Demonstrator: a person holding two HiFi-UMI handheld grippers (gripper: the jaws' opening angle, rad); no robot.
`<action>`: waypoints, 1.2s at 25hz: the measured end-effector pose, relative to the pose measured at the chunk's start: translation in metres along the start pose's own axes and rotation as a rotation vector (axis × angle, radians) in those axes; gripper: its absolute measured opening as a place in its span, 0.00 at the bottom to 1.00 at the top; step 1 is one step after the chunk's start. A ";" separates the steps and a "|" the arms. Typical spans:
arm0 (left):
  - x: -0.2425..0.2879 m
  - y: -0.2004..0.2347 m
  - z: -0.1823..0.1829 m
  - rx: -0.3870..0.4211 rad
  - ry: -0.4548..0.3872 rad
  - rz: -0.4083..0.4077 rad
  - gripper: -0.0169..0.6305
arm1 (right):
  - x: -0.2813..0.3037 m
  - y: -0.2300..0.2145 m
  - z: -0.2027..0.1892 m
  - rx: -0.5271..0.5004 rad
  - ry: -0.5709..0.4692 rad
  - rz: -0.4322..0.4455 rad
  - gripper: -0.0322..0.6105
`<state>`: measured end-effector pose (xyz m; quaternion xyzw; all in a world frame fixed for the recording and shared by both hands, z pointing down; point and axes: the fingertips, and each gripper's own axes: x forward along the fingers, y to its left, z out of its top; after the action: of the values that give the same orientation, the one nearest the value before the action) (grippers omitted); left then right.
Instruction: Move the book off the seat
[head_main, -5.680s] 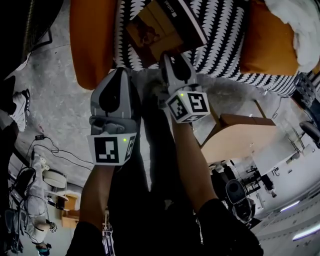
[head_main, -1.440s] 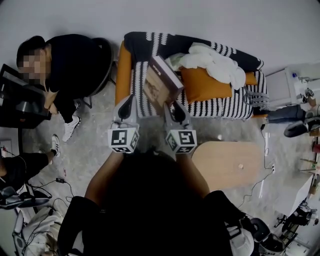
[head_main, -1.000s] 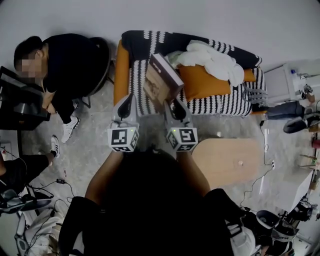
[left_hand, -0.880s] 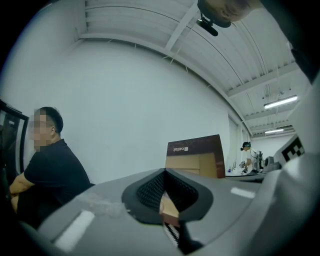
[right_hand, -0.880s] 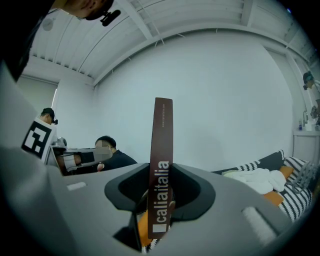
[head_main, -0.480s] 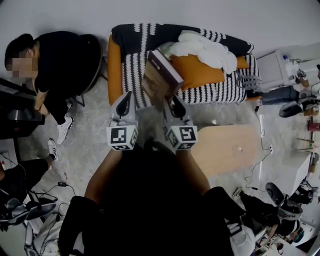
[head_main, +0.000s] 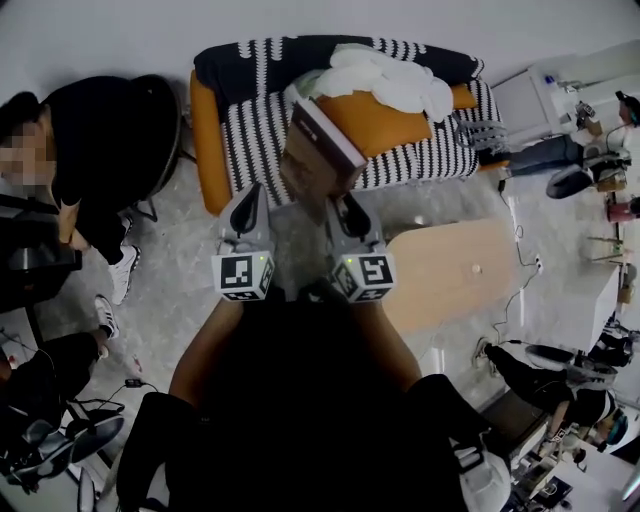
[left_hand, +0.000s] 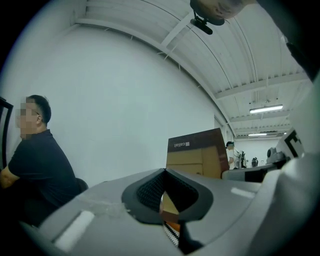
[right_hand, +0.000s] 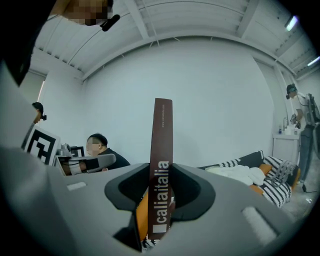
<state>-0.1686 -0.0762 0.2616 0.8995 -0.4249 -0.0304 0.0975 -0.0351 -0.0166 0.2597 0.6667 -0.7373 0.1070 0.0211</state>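
Note:
The brown hardcover book (head_main: 318, 150) hangs in the air in front of the striped sofa seat (head_main: 255, 135), clear of it. My right gripper (head_main: 340, 205) is shut on the book's lower edge. In the right gripper view the brown spine (right_hand: 162, 150) stands upright between the jaws of that gripper (right_hand: 161, 172), pressed from both sides. My left gripper (head_main: 248, 195) is level with it to the left, shut and empty. In the left gripper view the book (left_hand: 197, 155) shows beyond the closed tips of the left gripper (left_hand: 164, 172).
An orange cushion (head_main: 375, 120) and a white cloth (head_main: 385, 80) lie on the sofa. A low wooden table (head_main: 450, 270) stands right of me. A person in black (head_main: 90, 150) sits at the left. Cables and equipment lie along the floor's edges.
The sofa has slid up and away in the head view while both grippers keep their place. The book stays in the right gripper, now farther out from the seat.

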 end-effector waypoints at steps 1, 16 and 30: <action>0.003 -0.005 0.000 0.003 -0.001 -0.017 0.04 | -0.003 -0.004 0.001 0.003 -0.008 -0.014 0.27; 0.039 -0.139 0.002 0.054 0.018 -0.236 0.04 | -0.092 -0.098 0.018 0.056 -0.093 -0.200 0.27; 0.045 -0.288 -0.021 0.078 0.042 -0.439 0.04 | -0.210 -0.189 0.013 0.086 -0.150 -0.393 0.27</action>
<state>0.0816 0.0711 0.2257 0.9739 -0.2175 -0.0156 0.0628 0.1762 0.1701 0.2350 0.8040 -0.5874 0.0823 -0.0420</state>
